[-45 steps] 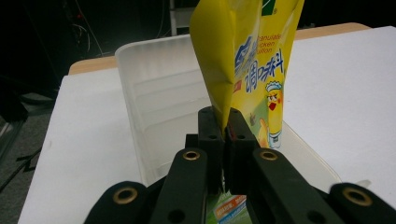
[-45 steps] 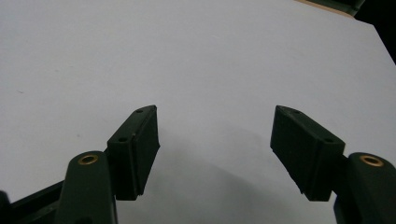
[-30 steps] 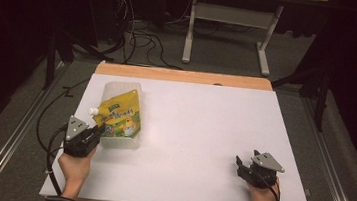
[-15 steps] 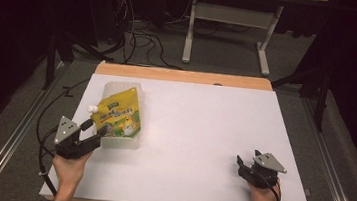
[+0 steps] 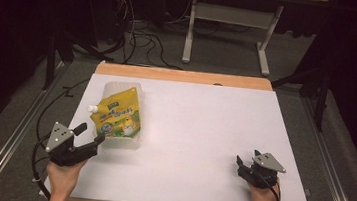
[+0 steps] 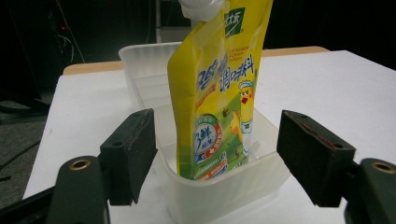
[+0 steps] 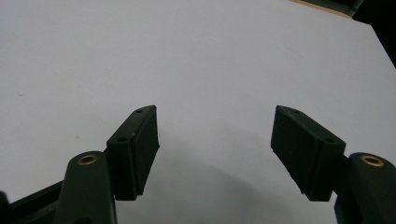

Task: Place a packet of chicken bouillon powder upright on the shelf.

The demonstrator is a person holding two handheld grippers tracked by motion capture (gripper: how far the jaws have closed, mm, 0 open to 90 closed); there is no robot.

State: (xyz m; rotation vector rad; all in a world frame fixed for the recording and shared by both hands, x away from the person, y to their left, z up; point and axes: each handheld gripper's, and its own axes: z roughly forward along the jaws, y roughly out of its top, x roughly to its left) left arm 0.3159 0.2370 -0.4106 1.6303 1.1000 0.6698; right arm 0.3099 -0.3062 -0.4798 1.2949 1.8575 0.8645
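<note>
The yellow pouch (image 5: pixel 117 114) lies in the clear plastic tub (image 5: pixel 131 142), its white cap (image 5: pixel 93 107) hanging over the tub's left wall. In the left gripper view the pouch (image 6: pixel 219 88) leans against the tub's near end (image 6: pixel 224 191). The tub sits on the left part of the white table (image 5: pixel 203 133). The left gripper (image 5: pixel 92 142) is just off the tub's near left corner, its jaws having just been opening; they now stand wide apart on either side of that corner, pressing on nothing. The right gripper (image 5: pixel 240 163) rests on the table well to the right of the tub, jaws spread with bare tabletop between them.
</note>
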